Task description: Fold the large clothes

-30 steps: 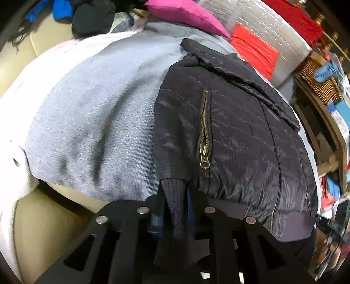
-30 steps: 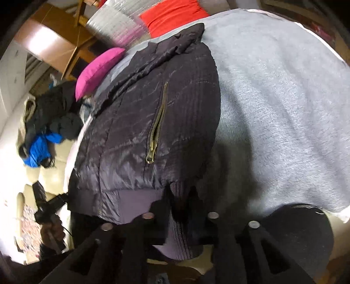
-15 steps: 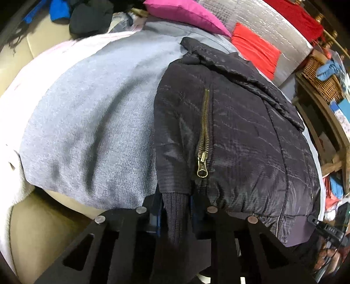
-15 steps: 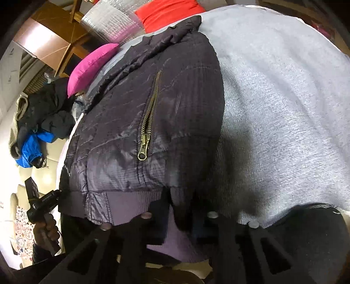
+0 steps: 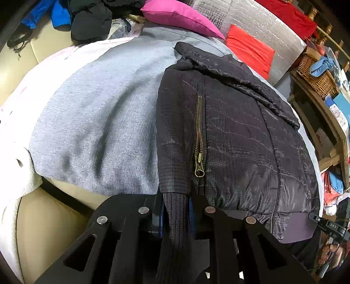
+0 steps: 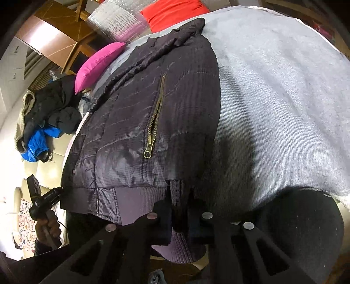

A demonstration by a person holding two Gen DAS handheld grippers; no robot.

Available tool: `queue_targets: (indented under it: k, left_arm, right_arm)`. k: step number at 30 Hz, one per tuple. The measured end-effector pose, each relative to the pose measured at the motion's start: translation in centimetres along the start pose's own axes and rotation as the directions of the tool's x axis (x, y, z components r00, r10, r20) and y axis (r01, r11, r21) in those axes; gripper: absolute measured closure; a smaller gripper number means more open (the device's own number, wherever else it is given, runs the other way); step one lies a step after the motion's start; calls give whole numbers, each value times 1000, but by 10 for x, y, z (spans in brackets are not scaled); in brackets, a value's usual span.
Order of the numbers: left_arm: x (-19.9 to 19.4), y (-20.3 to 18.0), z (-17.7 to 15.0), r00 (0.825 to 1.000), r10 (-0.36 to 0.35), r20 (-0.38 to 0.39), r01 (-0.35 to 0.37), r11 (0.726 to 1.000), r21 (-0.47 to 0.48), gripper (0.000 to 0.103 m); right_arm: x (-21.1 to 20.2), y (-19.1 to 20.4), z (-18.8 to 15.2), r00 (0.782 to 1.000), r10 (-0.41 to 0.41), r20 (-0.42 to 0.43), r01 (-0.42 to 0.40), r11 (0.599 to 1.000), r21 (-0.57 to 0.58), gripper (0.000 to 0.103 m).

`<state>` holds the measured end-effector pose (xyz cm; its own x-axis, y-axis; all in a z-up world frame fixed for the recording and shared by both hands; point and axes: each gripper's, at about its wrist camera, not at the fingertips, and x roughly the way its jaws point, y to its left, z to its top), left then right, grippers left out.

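Observation:
A dark quilted jacket [image 5: 236, 139] with a brass zipper lies on a grey blanket [image 5: 105, 122] over a beige sofa. My left gripper [image 5: 176, 209] is shut on the jacket's ribbed knit cuff [image 5: 175, 214] at the near edge. In the right wrist view the same jacket [image 6: 140, 122] lies to the left on the grey blanket [image 6: 273, 109]. My right gripper [image 6: 180, 212] is shut on a ribbed knit edge [image 6: 179, 196] at the jacket's hem.
A pink cushion [image 5: 179, 15], a red cushion [image 5: 249, 48] and a silver quilted pad [image 5: 269, 28] lie behind. Dark and blue clothes [image 5: 87, 17] are piled at the far left. A wooden shelf with a wicker basket [image 5: 315, 72] stands right.
Both grippers have moved forward over the sofa with the ribbed edges still held. The jacket sits closer and larger in both views.

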<state>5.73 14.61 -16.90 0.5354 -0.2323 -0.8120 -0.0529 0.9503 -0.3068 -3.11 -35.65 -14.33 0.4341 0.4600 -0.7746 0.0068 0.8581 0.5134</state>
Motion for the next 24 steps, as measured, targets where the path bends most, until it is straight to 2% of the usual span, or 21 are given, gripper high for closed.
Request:
queue_targets:
  k: [24]
  left_arm:
    - [-3, -2, 2, 1000, -2, 21, 1, 1000, 17, 85]
  right_arm:
    - [-3, 6, 5, 1000, 8, 1, -8, 1000, -26, 93]
